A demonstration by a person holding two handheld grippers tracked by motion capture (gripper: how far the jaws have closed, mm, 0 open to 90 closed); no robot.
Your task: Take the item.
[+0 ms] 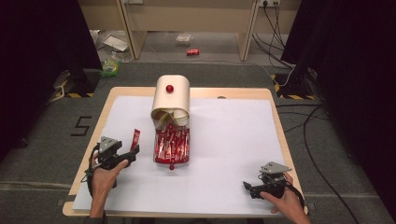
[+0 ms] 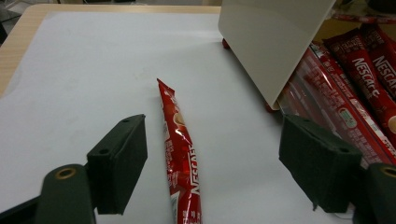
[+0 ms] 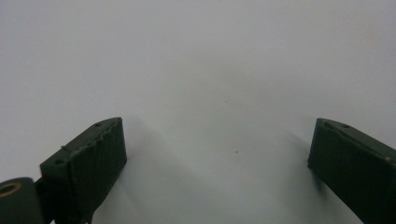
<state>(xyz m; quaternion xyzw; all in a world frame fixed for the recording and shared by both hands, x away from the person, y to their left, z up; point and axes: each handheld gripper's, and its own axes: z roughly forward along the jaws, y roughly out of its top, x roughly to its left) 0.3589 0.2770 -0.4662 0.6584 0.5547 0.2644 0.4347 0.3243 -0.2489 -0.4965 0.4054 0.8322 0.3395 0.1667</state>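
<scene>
A cream container [image 1: 172,99] with a red knob lies tipped on its side at the table's middle, and several red coffee stick sachets [image 1: 172,145] spill from its mouth. One lone red sachet [image 2: 181,154] lies flat on the white sheet, left of the pile [image 1: 136,139]. My left gripper [image 1: 132,154] hovers just behind that sachet; its jaws stand wide apart on either side of it, and the pads do not touch it [image 2: 215,168]. Near the front right corner, my right gripper [image 1: 246,187] rests low over bare white sheet, jaws wide apart with nothing between them [image 3: 217,154].
A white sheet [image 1: 233,140] covers most of the wooden table [image 1: 275,100]. The container's cream wall [image 2: 273,42] and the sachet pile [image 2: 359,79] sit close to the left gripper's right jaw. Cables run over the floor at right [image 1: 313,135].
</scene>
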